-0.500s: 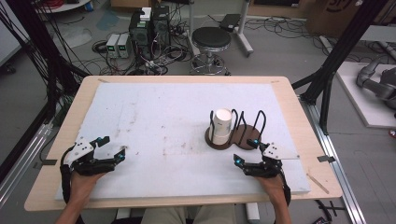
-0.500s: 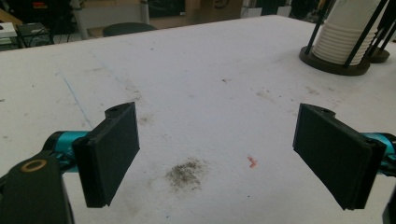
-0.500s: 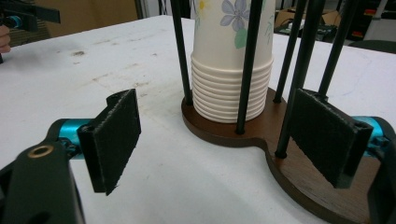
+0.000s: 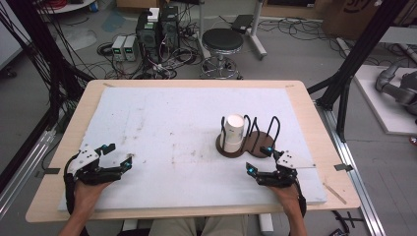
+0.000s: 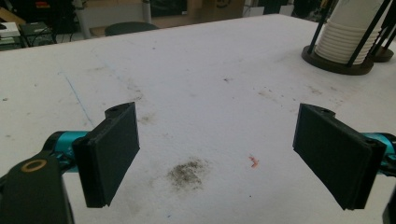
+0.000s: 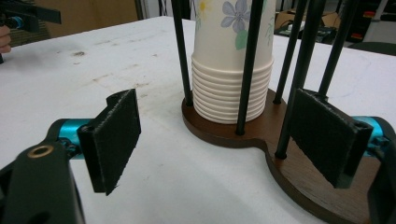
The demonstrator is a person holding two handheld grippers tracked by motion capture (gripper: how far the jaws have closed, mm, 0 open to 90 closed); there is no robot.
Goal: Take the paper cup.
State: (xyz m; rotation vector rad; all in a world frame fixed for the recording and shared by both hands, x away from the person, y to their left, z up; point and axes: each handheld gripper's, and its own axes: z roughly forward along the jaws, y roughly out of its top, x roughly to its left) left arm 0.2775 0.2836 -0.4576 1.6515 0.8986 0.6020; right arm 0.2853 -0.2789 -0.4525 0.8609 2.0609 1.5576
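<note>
Before the cup stack (image 4: pixel 234 132), right gripper (image 4: pixel 258 160), jaws apart.

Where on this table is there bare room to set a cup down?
The white mat lies bare from its left edge across to the cup holder, and along its far side. The patch between the left tongs and right tongs is also free. It is crowded only at the holder, where the stacked paper cups stand close ahead of the right tongs.

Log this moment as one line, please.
left tongs: open, empty, over white mat | right tongs: open, empty, beside cup holder | paper cup stack: upside down in holder
</note>
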